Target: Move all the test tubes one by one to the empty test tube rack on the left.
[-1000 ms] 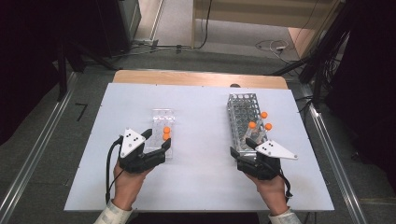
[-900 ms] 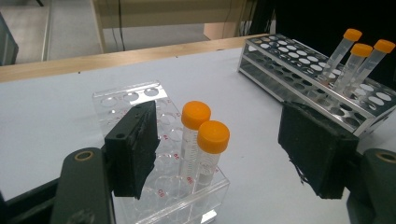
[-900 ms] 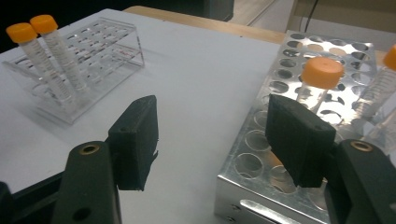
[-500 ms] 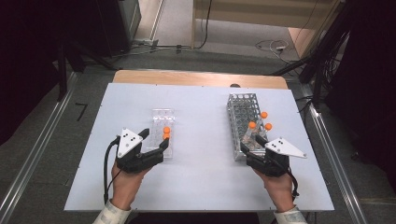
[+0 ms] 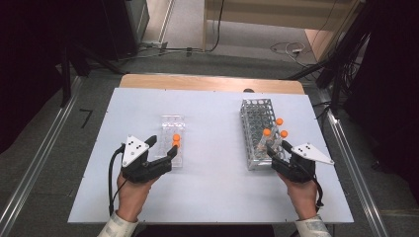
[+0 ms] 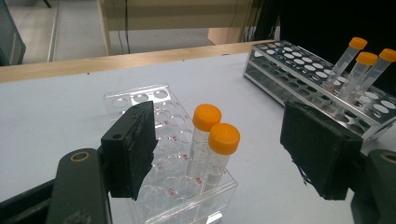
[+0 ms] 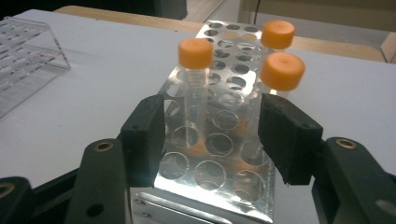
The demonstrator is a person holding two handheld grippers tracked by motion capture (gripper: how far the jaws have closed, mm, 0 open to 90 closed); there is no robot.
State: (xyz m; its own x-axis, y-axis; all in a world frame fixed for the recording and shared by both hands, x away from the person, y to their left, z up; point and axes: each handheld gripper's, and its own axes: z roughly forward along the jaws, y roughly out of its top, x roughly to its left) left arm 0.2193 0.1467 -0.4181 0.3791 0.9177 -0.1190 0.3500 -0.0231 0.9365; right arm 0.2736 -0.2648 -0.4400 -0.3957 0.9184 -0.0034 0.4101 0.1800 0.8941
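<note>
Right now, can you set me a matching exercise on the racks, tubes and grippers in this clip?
Things:
1. clear plastic rack
2. metal rack
3. left gripper
4. right gripper

States:
A. holds three orange-capped tubes
B. open at the near end of the metal rack, jaws just been closing, nothing gripped
C. holds two orange-capped tubes
D. open, jaws either side of the clear rack's near end

Pairs: 1-C, 2-A, 3-D, 4-B

a white table (image 5: 212, 113) carries a clear rack (image 5: 171, 140) at nine o'clock and a metal rack (image 5: 257, 129) at three o'clock.
</note>
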